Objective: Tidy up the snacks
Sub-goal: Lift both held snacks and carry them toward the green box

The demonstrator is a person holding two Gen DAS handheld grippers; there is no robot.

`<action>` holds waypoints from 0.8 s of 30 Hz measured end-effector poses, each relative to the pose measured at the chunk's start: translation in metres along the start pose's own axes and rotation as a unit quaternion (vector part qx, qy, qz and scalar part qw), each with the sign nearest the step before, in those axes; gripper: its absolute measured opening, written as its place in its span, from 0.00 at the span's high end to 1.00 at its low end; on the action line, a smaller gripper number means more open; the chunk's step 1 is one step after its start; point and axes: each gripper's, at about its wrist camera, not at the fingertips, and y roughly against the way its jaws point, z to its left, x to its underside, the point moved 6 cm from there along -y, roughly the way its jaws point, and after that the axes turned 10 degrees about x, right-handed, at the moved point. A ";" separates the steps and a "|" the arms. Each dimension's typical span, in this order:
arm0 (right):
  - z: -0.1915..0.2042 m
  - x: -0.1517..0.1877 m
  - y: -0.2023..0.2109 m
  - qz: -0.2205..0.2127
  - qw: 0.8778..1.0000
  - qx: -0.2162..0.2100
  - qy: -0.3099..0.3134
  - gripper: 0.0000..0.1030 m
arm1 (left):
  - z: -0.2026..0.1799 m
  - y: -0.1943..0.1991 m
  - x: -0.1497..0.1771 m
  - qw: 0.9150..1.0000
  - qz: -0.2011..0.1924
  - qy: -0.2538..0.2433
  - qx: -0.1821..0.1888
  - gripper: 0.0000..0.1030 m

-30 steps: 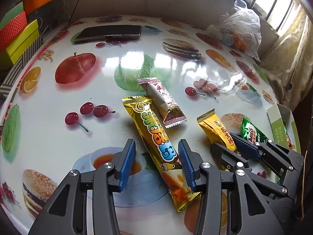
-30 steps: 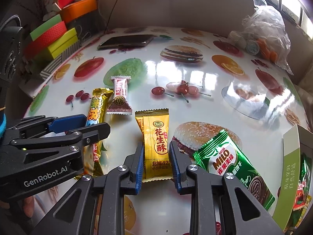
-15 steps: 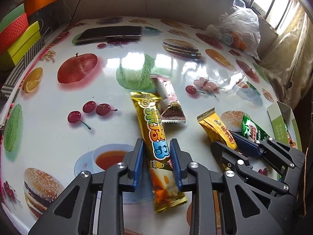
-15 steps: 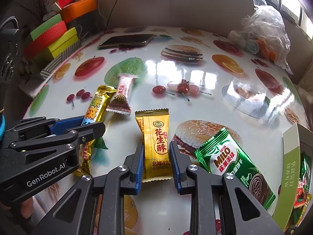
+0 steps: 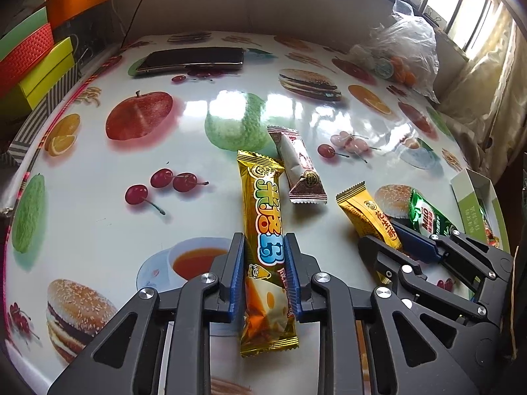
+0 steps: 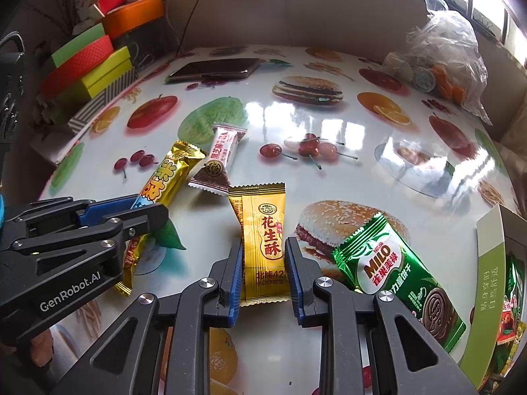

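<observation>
Left gripper (image 5: 264,256) closing, pads pressing long gold snack bar (image 5: 263,217) mid-table, bare tabletop (image 5: 82,210) lying open leftward, right view: right gripper (image 6: 263,263) clamping yellow peanut packet (image 6: 263,237), green Milo pack (image 6: 395,263) crowding right, green box (image 6: 490,263) sitting at table edge.

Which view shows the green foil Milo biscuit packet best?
Right wrist view: the green foil Milo biscuit packet lies nearly whole, logo readable, beside the right hand-held gripper. Left wrist view shows only its upper part, small near the edge, behind that gripper's fingers.
</observation>
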 end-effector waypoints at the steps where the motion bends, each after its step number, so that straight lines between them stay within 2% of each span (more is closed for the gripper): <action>1: 0.000 0.000 0.000 0.000 1.000 0.000 0.000 0.77 | 0.000 0.001 0.000 1.000 -0.001 0.000 -0.001 0.76; 24: 0.006 0.005 0.013 -0.007 1.000 -0.006 -0.013 0.78 | -0.001 0.022 0.008 1.000 -0.021 -0.003 0.004 0.76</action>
